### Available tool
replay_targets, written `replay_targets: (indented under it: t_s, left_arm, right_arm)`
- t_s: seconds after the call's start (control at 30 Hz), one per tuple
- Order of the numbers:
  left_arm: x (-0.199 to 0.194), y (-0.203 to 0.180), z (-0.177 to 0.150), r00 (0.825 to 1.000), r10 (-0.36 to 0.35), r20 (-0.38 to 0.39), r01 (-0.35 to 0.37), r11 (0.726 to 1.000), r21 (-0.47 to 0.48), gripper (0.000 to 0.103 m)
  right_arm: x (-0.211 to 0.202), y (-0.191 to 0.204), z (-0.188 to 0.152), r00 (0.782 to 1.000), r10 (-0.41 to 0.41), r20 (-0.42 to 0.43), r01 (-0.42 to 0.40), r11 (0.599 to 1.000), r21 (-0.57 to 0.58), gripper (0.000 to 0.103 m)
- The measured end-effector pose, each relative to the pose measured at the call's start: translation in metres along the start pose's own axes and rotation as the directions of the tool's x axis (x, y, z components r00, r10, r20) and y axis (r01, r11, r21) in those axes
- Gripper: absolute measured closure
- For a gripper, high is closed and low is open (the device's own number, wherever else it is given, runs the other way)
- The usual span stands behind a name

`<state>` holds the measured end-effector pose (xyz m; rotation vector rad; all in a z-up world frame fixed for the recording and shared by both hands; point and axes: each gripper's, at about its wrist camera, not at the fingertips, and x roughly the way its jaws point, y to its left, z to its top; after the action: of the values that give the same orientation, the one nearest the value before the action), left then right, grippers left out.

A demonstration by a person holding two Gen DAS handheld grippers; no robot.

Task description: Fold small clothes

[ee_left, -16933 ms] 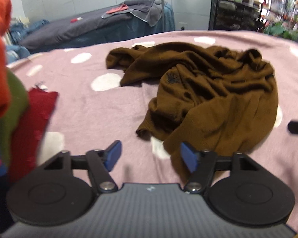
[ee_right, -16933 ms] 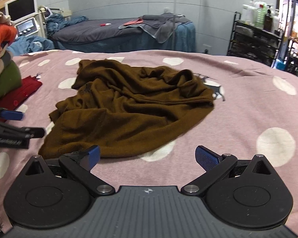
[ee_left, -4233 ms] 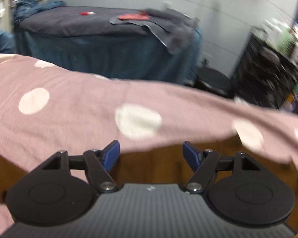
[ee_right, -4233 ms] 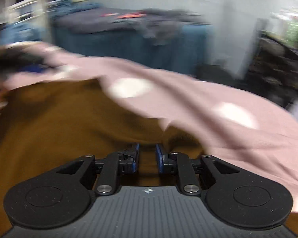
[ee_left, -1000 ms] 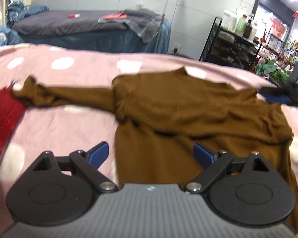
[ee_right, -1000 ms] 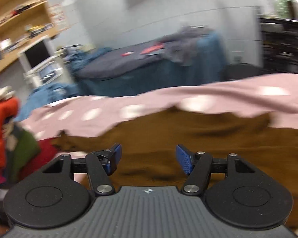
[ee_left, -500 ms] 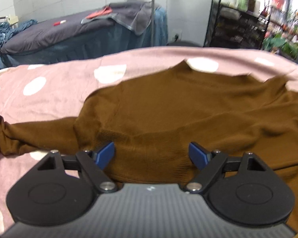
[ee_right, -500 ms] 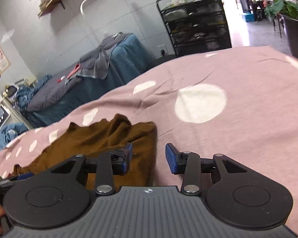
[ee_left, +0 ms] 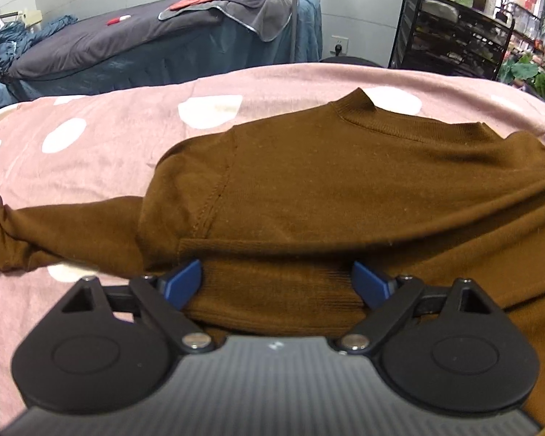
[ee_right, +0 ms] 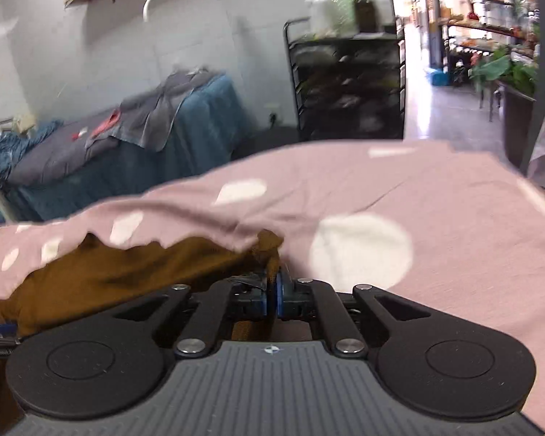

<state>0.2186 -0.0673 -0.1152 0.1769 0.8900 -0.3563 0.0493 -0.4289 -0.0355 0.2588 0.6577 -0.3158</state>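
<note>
The brown knitted long-sleeved sweater [ee_left: 327, 189] lies spread on the pink bedspread with white dots [ee_left: 101, 152], collar towards the far edge, one sleeve stretched out to the left of the left wrist view. Its ribbed hem is doubled back over the body.

The left tool [ee_left: 277, 278] stands wide, with the ribbed hem band lying between its blue pads [ee_left: 183, 279]. The pads do not press on the cloth; nothing is gripped there. Its jaws have just been opening a little further.

The right tool [ee_right: 271, 292] has just been closing and is now clamped on a thin edge of the brown knit at the sweater's right side; the blue pads meet with cloth between them. The view is blurred, so how much cloth is caught cannot be told.

Hazards from this state, as judged:

1. Uneven lift. Only one side is held. If the right tool pulls before the left tool closes, the body may skew and the hem fold may come undone.
2. Shallow grip. A thin pinch of knit may slip out under tension.
3. Snagged bedspread. A ridge of pink cloth lies close to the right tool's pads; dragging could pull it along and wrinkle the working surface.
4. Double layer. The left tool may catch both the hem and the layer beneath.
</note>
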Motion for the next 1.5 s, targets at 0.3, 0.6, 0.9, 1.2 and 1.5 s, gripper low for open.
replay_targets:
  t_s: [0.3, 0.6, 0.9, 1.2, 1.5]
  left_arm:
    - [0.005, 0.007, 0.008, 1.000, -0.027, -0.016, 0.027, 1.000, 0.011, 0.007]
    - [-0.082, 0.036, -0.032, 0.975, -0.189, 0.120, 0.197, 0.979, -0.059, 0.007]
    - [-0.166, 0.056, -0.139, 0.951, -0.308, -0.006, 0.306, 0.943, 0.129, 0.016]
    - [-0.192, 0.082, -0.201, 0.893, -0.387, -0.231, 0.413, 0.907, 0.079, 0.046]
    - [-0.197, 0.060, -0.219, 0.935, -0.321, -0.154, 0.340, 0.933, 0.121, 0.090]
  right_arm:
    - [-0.013, -0.007, -0.010, 0.999, -0.025, 0.047, 0.022, 0.997, 0.069, 0.036]
    - [-0.096, 0.000, -0.060, 0.977, 0.214, -0.007, -0.214, 0.975, 0.055, 0.029]
    - [-0.172, 0.034, -0.177, 0.909, 0.381, -0.169, -0.392, 0.919, -0.039, 0.035]
    - [-0.202, 0.034, -0.217, 0.879, 0.412, -0.239, -0.438, 0.897, -0.066, 0.037]
    - [-0.186, 0.066, -0.232, 0.853, 0.475, -0.214, -0.513, 0.838, -0.186, 0.030]
